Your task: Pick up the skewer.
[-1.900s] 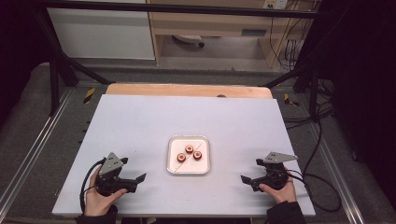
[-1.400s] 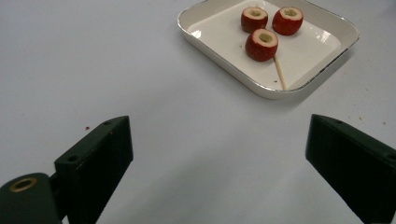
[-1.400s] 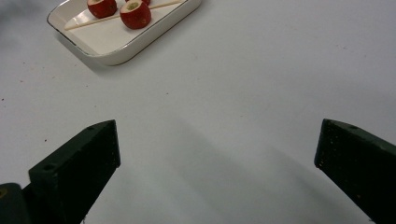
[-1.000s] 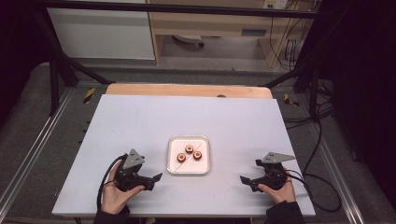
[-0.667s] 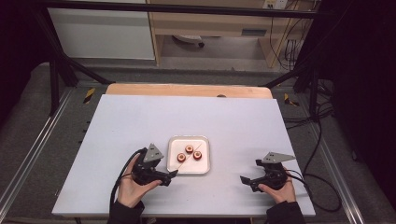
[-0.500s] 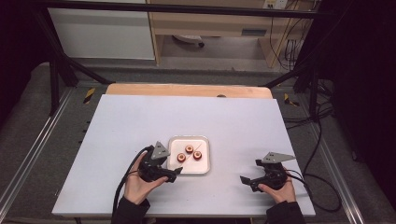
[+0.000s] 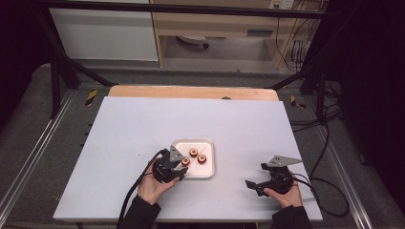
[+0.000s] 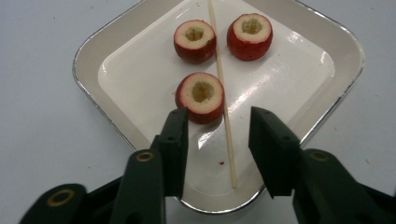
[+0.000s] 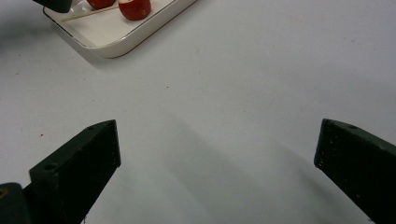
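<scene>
Bench (image 7: pixel 143 133): white top, wooden strip along its far edge, dark floor and cables around it.

Tray (image 8: pixel 93 51): white, square, rounded corners, metal-look rim. It sits near the bench's front edge, about midway across. I also see one corner of it at the top left of the right gripper view (image 9: pixel 116 44).

Left gripper (image 7: pixel 180 167): I have it at the tray's near left corner, my hand behind it on the bench. In the left gripper view its tips (image 8: pixel 218 126) hang over the tray floor. The jaws have just been closing; they stand partly apart and press on nothing. The skewer's near end and the edge of the nearest fruit lie between them.

Right gripper (image 7: pixel 253 185): well apart from the tray, to its right, low on the bench. Its jaws are wide open over bare white surface (image 9: pixel 217 140).

Fruits: three small red ones with the tops cut off and the cores hollowed out, all on the tray. Nearest fruit (image 8: pixel 200 97) sits just beyond the left jaw tip. Two more (image 8: pixel 194 40) (image 8: pixel 250 36) lie farther back, side by side.

Skewer (image 8: pixel 223 107): thin, wooden, lying flat on the tray, passing between the two far fruits and just beside the nearest one.
</scene>
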### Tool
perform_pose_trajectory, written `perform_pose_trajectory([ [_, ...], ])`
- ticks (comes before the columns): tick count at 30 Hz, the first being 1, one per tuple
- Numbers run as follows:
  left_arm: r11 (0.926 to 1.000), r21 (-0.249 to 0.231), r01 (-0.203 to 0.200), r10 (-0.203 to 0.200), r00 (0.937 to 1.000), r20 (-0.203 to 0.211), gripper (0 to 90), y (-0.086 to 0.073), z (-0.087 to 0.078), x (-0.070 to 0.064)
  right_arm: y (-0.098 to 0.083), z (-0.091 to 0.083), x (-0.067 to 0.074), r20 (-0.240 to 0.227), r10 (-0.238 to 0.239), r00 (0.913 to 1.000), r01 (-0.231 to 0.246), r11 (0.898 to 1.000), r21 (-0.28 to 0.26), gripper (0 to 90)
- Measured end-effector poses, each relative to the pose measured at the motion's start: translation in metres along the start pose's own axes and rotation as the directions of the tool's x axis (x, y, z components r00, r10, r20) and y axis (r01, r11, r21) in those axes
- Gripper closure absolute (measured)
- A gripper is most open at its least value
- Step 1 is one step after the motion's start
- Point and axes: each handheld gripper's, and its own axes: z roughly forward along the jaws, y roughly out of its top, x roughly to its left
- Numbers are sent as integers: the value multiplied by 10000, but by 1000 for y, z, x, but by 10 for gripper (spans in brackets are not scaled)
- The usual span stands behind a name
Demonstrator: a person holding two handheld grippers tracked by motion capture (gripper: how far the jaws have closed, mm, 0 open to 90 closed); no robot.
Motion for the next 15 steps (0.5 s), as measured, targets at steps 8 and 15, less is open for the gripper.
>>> perform_pose_trajectory([
  [8, 9999, 108, -47, 45, 9999, 142, 738, 1, 8, -4, 0, 0, 0, -19, -23, 10000, 23, 10000, -6, 10],
  [15, 9998, 66, 166, -167, 9997, 169, 815, 0, 14, -3, 0, 1, 0, -43, -17, 10000, 17, 10000, -2, 10],
])
